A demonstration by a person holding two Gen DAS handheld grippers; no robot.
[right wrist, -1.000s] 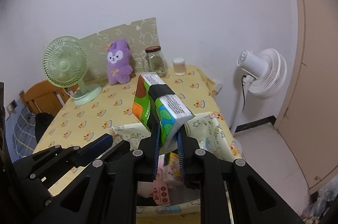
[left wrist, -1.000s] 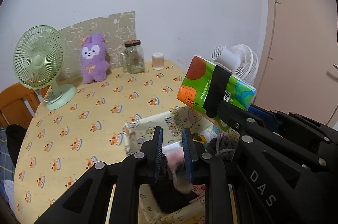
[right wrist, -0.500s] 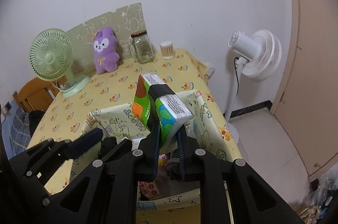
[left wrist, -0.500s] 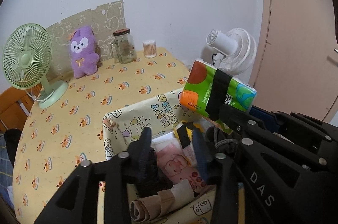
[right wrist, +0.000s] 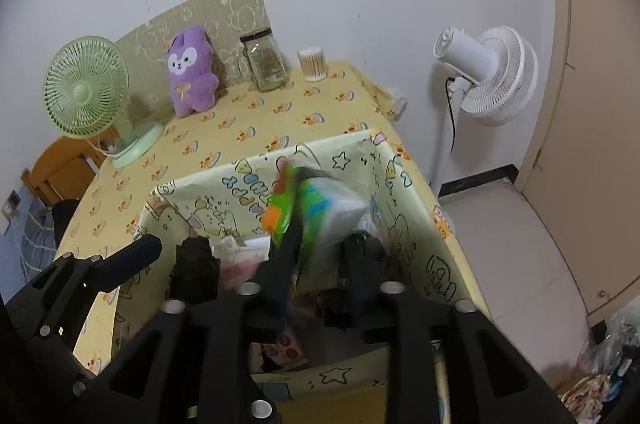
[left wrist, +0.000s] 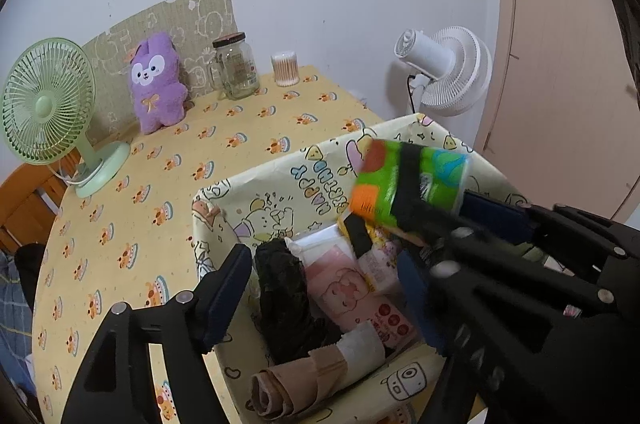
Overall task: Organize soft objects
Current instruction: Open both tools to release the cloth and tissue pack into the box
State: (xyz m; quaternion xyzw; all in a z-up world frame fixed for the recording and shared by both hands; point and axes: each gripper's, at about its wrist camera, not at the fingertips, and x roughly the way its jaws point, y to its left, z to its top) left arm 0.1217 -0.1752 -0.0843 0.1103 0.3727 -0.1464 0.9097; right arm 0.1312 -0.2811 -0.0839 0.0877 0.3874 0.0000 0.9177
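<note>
Left wrist view: my left gripper [left wrist: 320,288] stands wide, jaws just been opening, nothing pinched; a black cloth [left wrist: 284,296] lies below in the yellow storage bin [left wrist: 276,179] by a pink tissue pack [left wrist: 352,296]. The green tissue pack [left wrist: 408,183] is blurred over the bin's far right.

Right wrist view: my right gripper [right wrist: 320,256] jaws just been opening, now parted; green tissue pack [right wrist: 316,207] between them, blurred, right side clear of its pad, above the bin [right wrist: 404,224].
</note>
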